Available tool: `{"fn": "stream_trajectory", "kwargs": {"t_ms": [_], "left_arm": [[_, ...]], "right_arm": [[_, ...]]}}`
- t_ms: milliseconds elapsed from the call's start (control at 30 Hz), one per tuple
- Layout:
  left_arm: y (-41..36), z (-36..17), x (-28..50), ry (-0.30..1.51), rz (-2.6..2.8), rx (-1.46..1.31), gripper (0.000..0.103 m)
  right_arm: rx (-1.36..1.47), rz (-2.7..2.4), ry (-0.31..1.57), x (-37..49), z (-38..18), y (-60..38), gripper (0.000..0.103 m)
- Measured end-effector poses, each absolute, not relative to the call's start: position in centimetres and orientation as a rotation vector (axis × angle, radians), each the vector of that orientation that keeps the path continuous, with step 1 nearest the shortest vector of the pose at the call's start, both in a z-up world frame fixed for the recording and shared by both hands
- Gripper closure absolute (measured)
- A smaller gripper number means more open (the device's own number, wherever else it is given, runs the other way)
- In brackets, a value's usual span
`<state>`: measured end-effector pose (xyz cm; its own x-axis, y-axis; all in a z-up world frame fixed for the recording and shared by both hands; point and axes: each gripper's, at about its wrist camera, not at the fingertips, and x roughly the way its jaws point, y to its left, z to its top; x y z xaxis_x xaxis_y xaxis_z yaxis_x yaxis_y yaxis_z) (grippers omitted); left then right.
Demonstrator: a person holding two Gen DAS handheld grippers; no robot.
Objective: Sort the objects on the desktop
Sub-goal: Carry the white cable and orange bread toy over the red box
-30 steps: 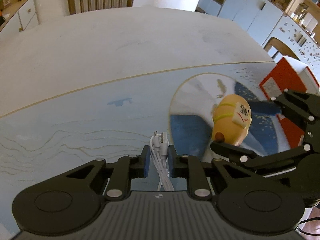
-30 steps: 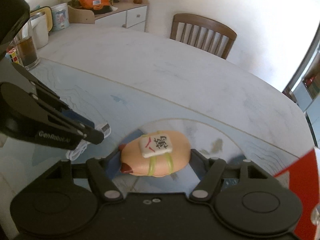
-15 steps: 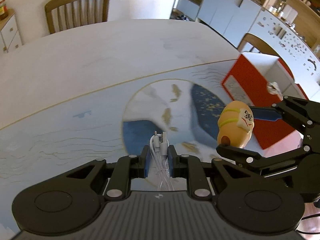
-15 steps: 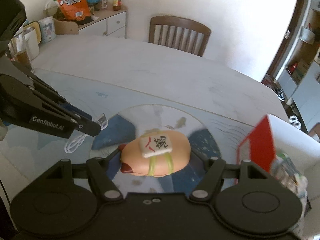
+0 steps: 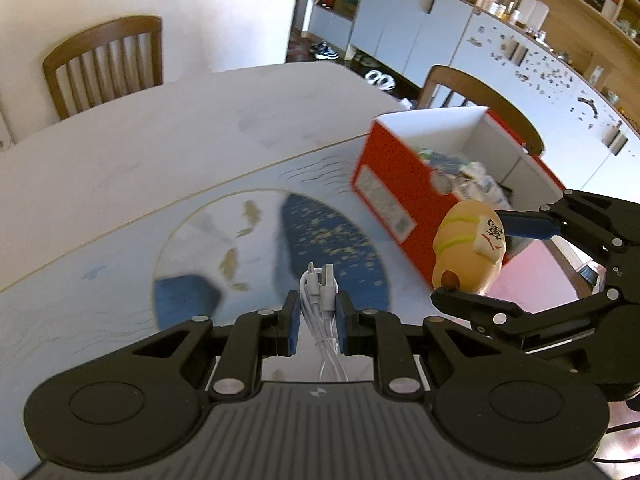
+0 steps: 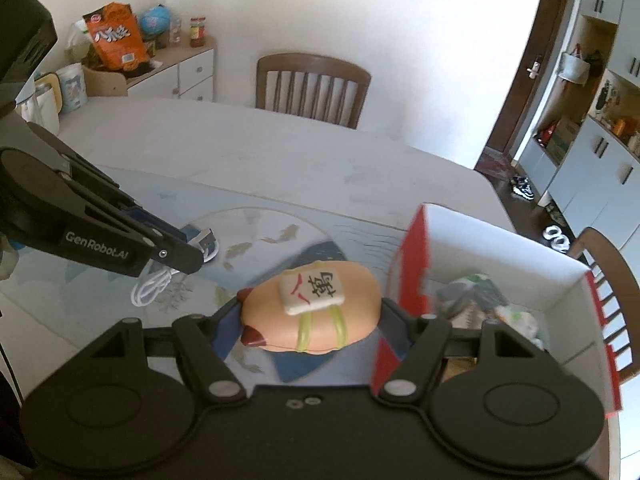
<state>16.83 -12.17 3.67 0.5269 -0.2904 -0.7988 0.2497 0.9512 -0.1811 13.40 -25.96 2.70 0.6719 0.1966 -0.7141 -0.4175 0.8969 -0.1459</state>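
My left gripper point(image 5: 317, 322) is shut on a coiled white USB cable point(image 5: 320, 300) whose plugs stick up between the blue pads. In the right wrist view the same cable point(image 6: 154, 286) hangs in loops under the left gripper point(image 6: 200, 246). My right gripper point(image 6: 312, 320) is shut on a peach toy point(image 6: 316, 310) with a mahjong tile strapped on by green bands. From the left wrist camera the toy point(image 5: 468, 252) is held above the table, next to the near corner of a red box point(image 5: 404, 196). The red box point(image 6: 416, 276) is open, white inside, with several items in it.
A blue patterned mat point(image 5: 260, 248) covers the near part of the white table point(image 5: 160, 140). Wooden chairs stand at the far side point(image 6: 312, 84) and behind the box point(image 5: 476, 96). A sideboard with a snack bag point(image 6: 114, 38) and jars is at the back left.
Both grippers have risen and swung right toward the red box, carrying the cable and the toy. The box, earlier at the frame edge, now shows its open inside.
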Motion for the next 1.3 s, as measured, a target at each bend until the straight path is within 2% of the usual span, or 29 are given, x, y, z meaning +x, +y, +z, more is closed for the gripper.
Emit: {"fn": "stream_trajectory", "kwargs": {"t_ms": [700,1300], "left_arm": [[-26.5,6.4,20.2,0.917,-0.393,-0.022,0.086],[-35.5,5.6,24.4,0.965,-0.472,0.063,0.086]], "right_arm": [[-0.307,0.276,0.744,14.2,4.1,-39.9,0.032],[-0.333,0.249,0.736,19.1,3.3,-48.1,0.032]]}}
